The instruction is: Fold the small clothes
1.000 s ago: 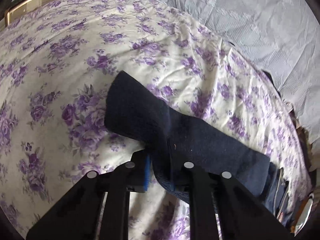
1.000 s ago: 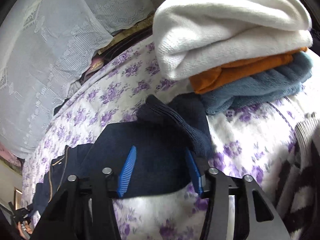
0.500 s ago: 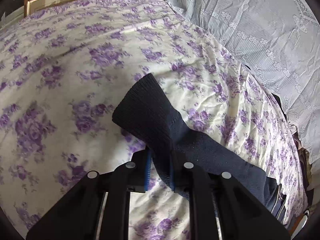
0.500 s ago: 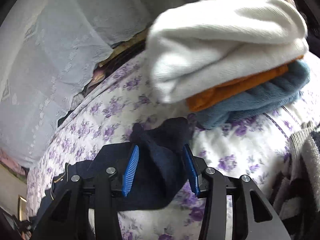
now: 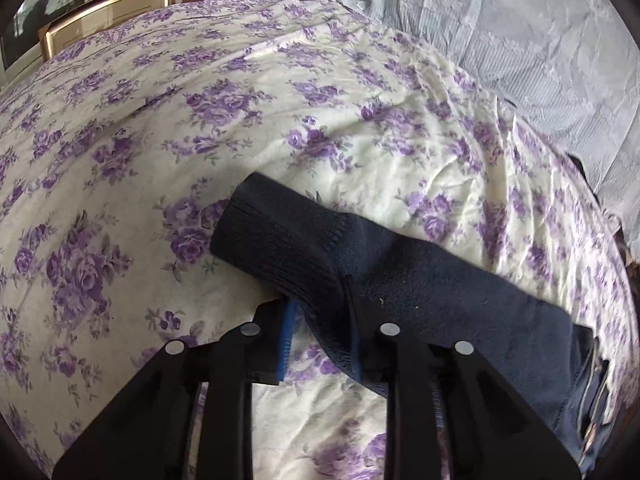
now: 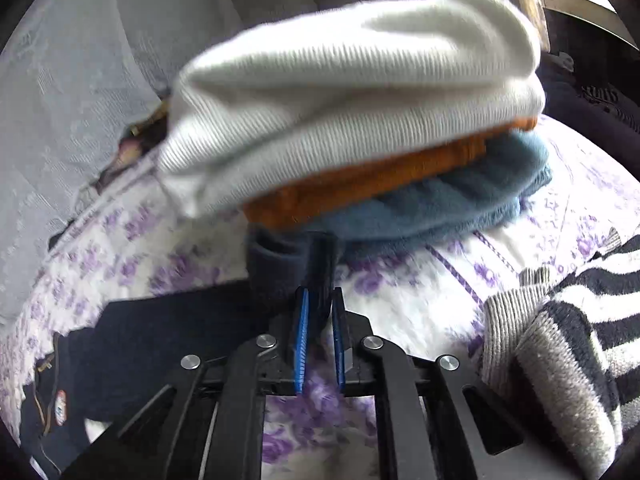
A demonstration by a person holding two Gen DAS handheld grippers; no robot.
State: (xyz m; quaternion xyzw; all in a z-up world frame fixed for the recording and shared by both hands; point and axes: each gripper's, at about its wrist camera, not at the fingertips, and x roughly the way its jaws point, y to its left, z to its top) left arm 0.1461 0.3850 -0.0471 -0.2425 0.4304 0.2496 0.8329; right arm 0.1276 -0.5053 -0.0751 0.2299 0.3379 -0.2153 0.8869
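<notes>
A dark navy sock [image 5: 360, 264] lies stretched across the purple-flowered bedsheet [image 5: 200, 120], its ribbed cuff pointing up and left. My left gripper [image 5: 320, 320] straddles the heel. Its jaws are opening: the sock still leans on the right pad, and a gap shows beside the left pad [image 5: 286, 344]. In the right wrist view the sock's other end [image 6: 276, 268] is bunched up just under a stack of clothes. My right gripper [image 6: 320, 292] is closing there, and its blue pads [image 6: 302, 340] pinch a fold of the dark fabric.
A stack of folded clothes, white [image 6: 352, 92] over orange [image 6: 360, 184] over blue [image 6: 440, 204], stands right behind the right gripper. A striped knit garment [image 6: 580, 320] lies at the right, a dark garment with a label [image 6: 80, 360] at the left. Grey lace fabric [image 5: 520, 40] borders the sheet.
The left jaws have parted from a tight pinch on the sock. The right gripper has moved forward toward the stack and its wide jaws have closed on the sock's end.
</notes>
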